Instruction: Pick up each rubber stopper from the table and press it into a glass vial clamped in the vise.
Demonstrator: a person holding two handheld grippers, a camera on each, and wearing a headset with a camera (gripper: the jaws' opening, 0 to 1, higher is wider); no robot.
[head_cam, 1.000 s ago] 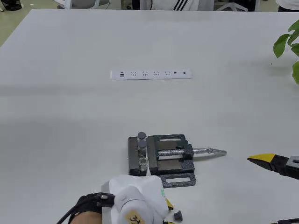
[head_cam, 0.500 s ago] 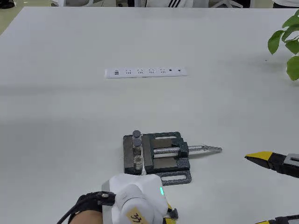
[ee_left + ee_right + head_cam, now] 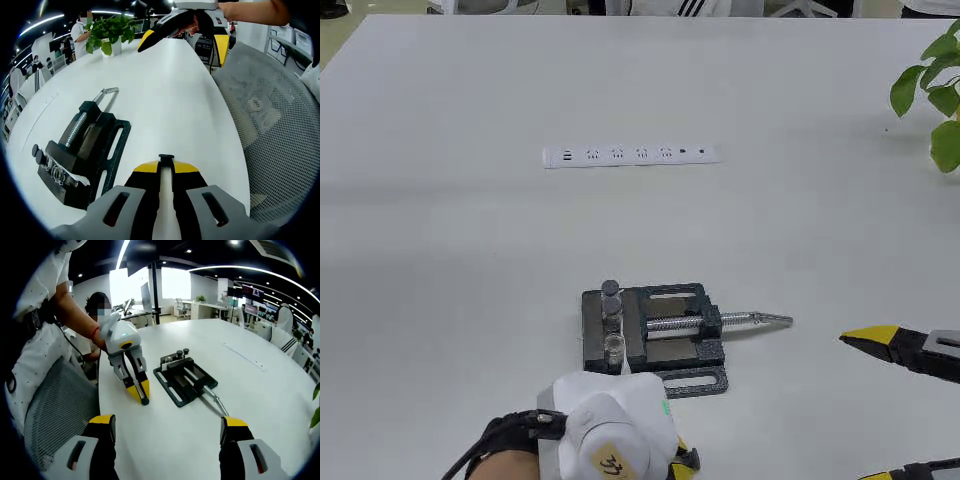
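The rubber stopper (image 3: 166, 158) sits pinched at the tips of the left gripper (image 3: 166, 166), whose jaws are drawn narrow around it, down at the white table (image 3: 470, 250) close to the person. The open vial (image 3: 614, 346) it is meant for lies beyond and a little left of those tips, at the near end of a row of three running away from the person along the left end of the vise (image 3: 665, 352); the two farther vials (image 3: 611, 290) already carry stoppers. The vise screw points right, toward the right gripper (image 3: 167, 422), spread wide and empty, well apart, so the left is nearer. Counted: one stopper gripped, two seated, three vials, one vise
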